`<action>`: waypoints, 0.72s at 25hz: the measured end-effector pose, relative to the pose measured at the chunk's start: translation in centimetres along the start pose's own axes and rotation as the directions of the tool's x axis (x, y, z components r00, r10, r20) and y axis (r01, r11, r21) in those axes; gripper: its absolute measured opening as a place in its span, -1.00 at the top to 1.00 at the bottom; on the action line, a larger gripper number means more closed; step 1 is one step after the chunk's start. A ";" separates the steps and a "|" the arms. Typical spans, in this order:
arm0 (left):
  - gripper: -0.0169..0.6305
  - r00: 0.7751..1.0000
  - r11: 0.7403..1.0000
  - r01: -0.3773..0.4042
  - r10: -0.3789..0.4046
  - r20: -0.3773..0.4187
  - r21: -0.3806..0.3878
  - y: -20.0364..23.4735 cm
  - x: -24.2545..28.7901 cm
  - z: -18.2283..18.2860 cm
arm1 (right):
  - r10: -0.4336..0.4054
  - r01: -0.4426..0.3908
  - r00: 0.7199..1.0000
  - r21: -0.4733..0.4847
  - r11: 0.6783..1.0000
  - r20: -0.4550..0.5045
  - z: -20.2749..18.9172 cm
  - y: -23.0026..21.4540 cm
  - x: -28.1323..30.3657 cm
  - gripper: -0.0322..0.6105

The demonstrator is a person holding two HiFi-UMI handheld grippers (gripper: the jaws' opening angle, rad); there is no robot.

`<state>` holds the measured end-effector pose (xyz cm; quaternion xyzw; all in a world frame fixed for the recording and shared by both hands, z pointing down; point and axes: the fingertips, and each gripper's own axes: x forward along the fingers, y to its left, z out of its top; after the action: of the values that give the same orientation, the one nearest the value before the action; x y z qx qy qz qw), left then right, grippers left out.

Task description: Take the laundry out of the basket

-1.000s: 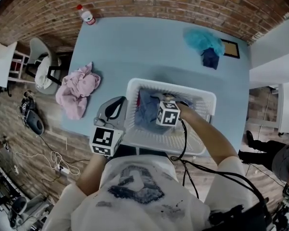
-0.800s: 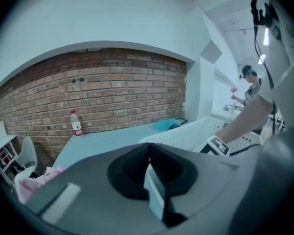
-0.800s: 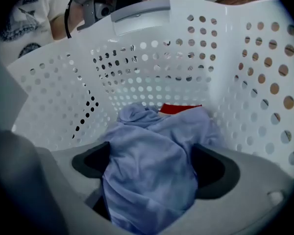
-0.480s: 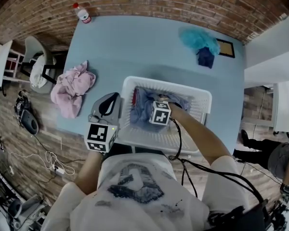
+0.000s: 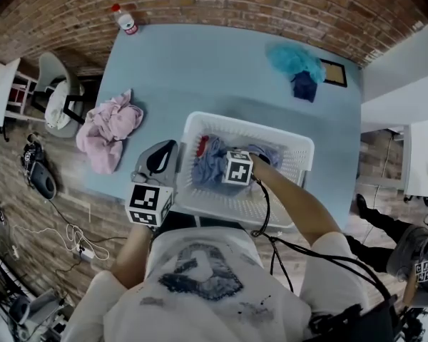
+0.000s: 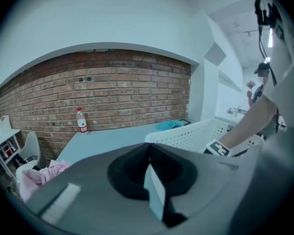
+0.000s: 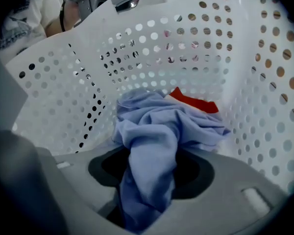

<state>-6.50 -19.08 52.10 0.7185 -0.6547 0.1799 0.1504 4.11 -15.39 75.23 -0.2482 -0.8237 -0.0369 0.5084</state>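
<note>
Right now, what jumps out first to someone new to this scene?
The white basket at the near edge of the blue table, with the right tongs inside it; they have just been closing, a blue garment between them and a red piece behind. Next, the pink pile on the table's left and the teal pile at its far right corner.

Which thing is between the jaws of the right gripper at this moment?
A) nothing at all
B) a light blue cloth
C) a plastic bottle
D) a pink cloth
B: the right gripper view shows the light blue cloth bunched between the jaws of the right gripper, which have just been closing on it, inside the white basket.
</note>
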 end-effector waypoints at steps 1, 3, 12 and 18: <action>0.97 1.000 1.000 0.000 0.000 0.002 -0.001 0.0 -0.1 0.0 | 0.008 -0.008 1.000 0.004 1.000 0.004 0.1 0.3 0.0 0.17; 0.97 1.000 1.000 0.001 -0.001 0.005 -0.002 0.0 -0.2 0.0 | 0.015 -0.015 1.000 0.011 1.000 0.008 0.1 0.5 0.0 0.26; 0.97 1.000 1.000 -0.010 0.010 0.006 -0.015 0.3 -1.5 -0.6 | 0.029 -0.029 0.999 0.016 0.999 0.017 0.3 1.0 -0.8 0.44; 0.97 1.000 0.999 -0.012 0.012 0.006 -0.031 1.0 -2.3 -1.3 | -0.009 0.007 0.999 0.067 0.998 0.032 0.7 0.6 -2.7 0.46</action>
<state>-7.76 -16.54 52.17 0.7127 -0.6623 0.1684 0.1584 4.77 -15.64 72.49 -0.2284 -0.8335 -0.0075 0.5030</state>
